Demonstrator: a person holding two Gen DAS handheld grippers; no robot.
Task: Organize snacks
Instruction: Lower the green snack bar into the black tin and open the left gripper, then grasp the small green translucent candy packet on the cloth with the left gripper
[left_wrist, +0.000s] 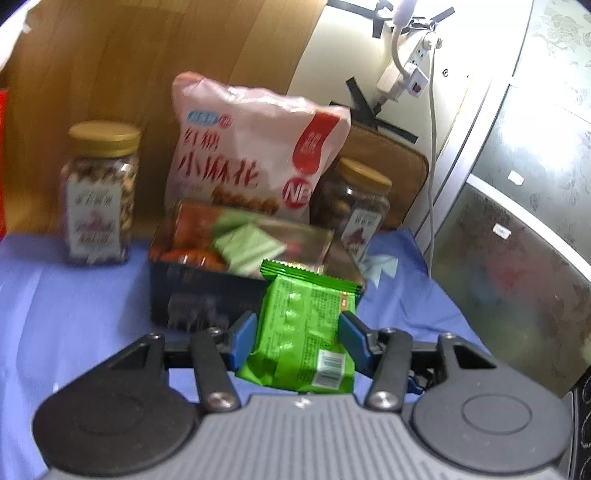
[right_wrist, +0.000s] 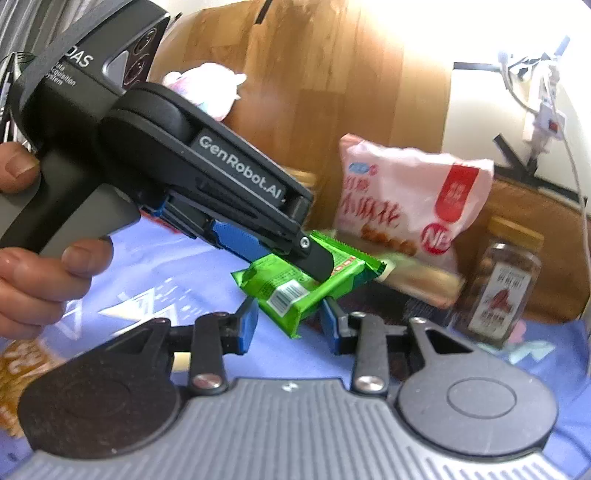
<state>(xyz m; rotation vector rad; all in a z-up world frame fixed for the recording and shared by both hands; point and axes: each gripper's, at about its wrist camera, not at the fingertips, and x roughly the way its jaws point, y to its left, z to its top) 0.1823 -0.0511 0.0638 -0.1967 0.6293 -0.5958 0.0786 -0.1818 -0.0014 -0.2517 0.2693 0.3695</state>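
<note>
My left gripper (left_wrist: 297, 334) clamps the green packet (left_wrist: 303, 332), right gripper (right_wrist: 290, 323) apparently open beneath, so I carry it level over the dark box (left_wrist: 207, 288) before letting go.

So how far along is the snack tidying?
Partly done: the dark box already holds orange and green packets. In hand: the left gripper grips a green packet just short of the box. The right gripper is open. The packet isn't in the box yet.

The left gripper (left_wrist: 297, 341) is clamped on a green packet (left_wrist: 301, 332) between its blue pads and is gripped at the handle by the left hand (right_wrist: 35, 258), while the right gripper (right_wrist: 290, 325) is held with jaws parted just below that packet.
</note>
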